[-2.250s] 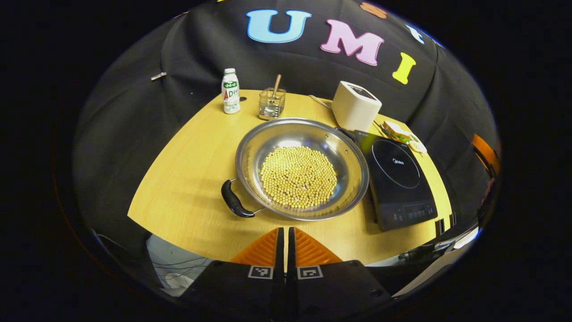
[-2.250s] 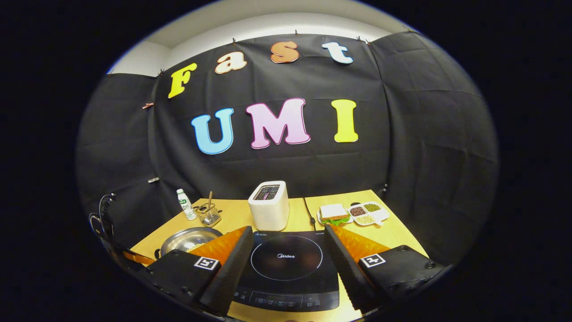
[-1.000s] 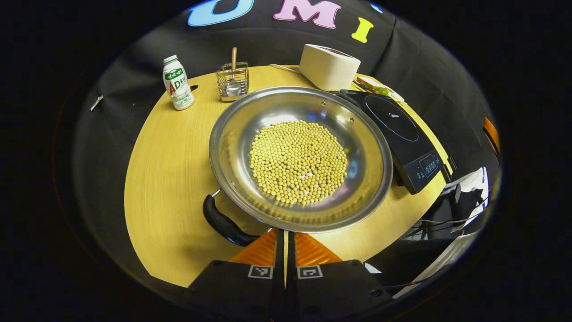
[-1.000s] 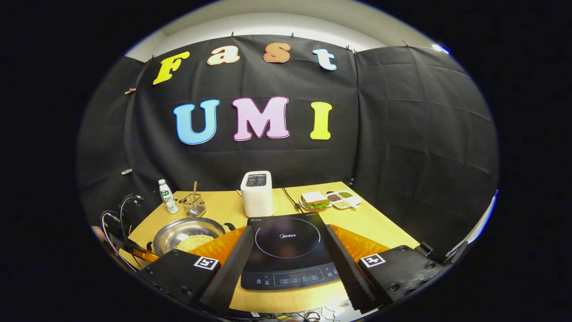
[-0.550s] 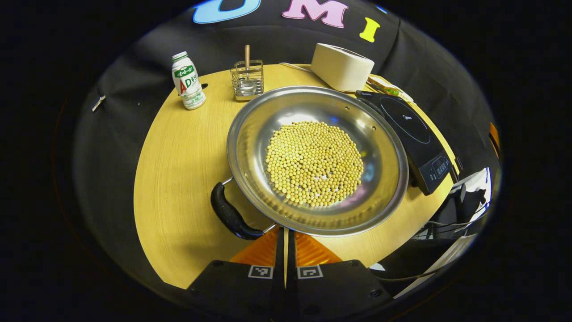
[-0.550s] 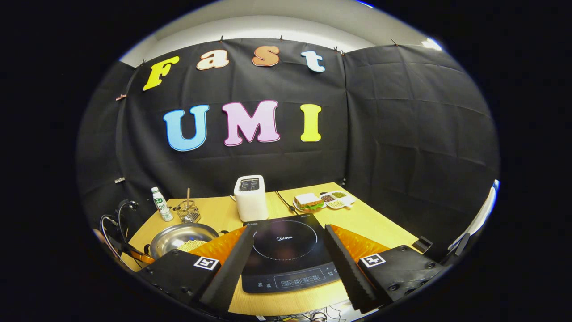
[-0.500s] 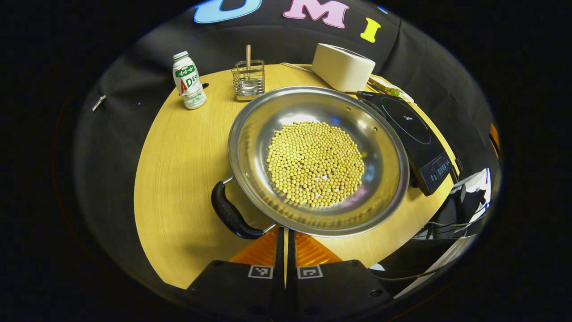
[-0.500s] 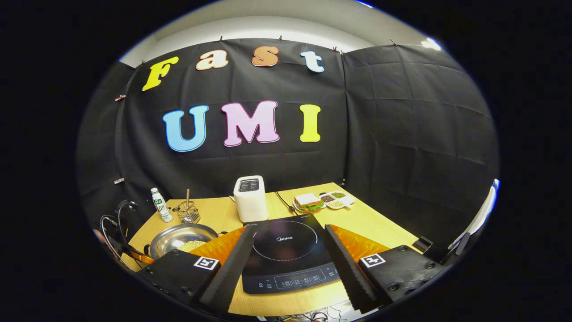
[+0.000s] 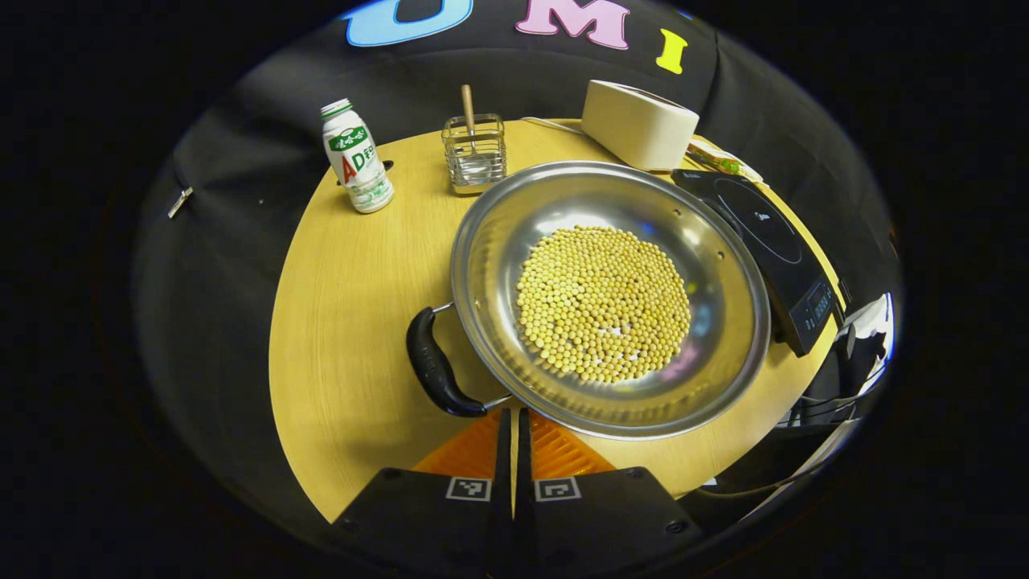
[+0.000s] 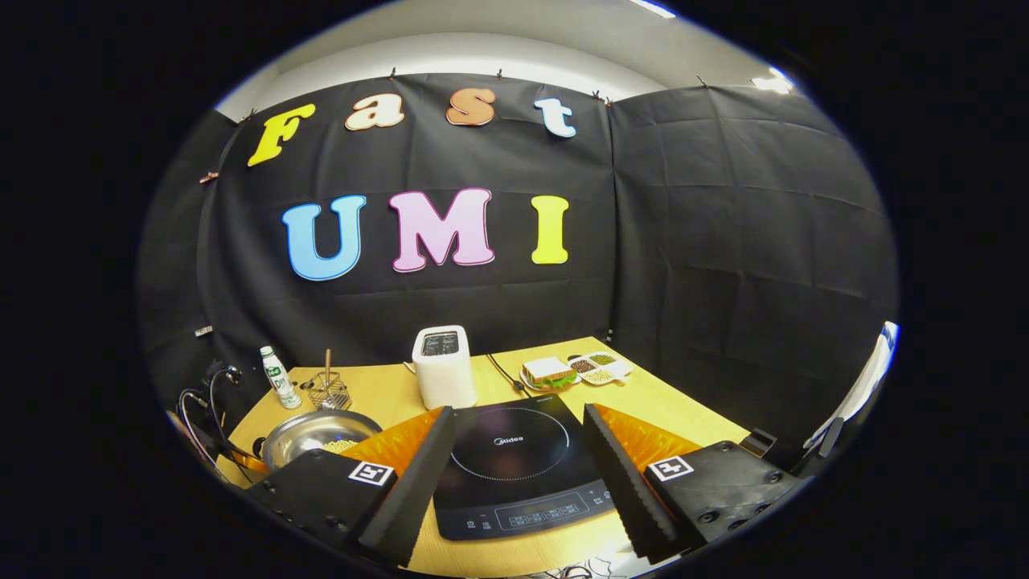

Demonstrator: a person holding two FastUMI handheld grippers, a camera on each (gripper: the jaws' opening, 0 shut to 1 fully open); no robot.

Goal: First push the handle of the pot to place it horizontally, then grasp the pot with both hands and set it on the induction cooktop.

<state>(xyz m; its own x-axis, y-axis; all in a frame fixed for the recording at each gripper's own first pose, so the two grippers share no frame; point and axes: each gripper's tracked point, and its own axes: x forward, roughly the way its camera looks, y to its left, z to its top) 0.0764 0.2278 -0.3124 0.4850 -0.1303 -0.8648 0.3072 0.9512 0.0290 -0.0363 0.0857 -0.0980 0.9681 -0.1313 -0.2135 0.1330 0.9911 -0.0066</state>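
A steel pot (image 9: 608,297) of yellow beans sat on the wooden counter (image 9: 354,297), just beside the induction cooktop (image 9: 768,245). The left hand-held gripper (image 9: 514,418) was clenched empty, near the pot's black handle (image 9: 434,374). The right hand-held gripper (image 10: 518,474) hovered released over the cooktop.

The pot (image 9: 723,322) at frame centre is gleaming as polished metal, its handle (image 9: 432,374) looking like glossy black plastic. The counter (image 9: 354,322) is showing matt pale wood grain; the induction cooktop (image 10: 514,462) is shining smooth and glassy.
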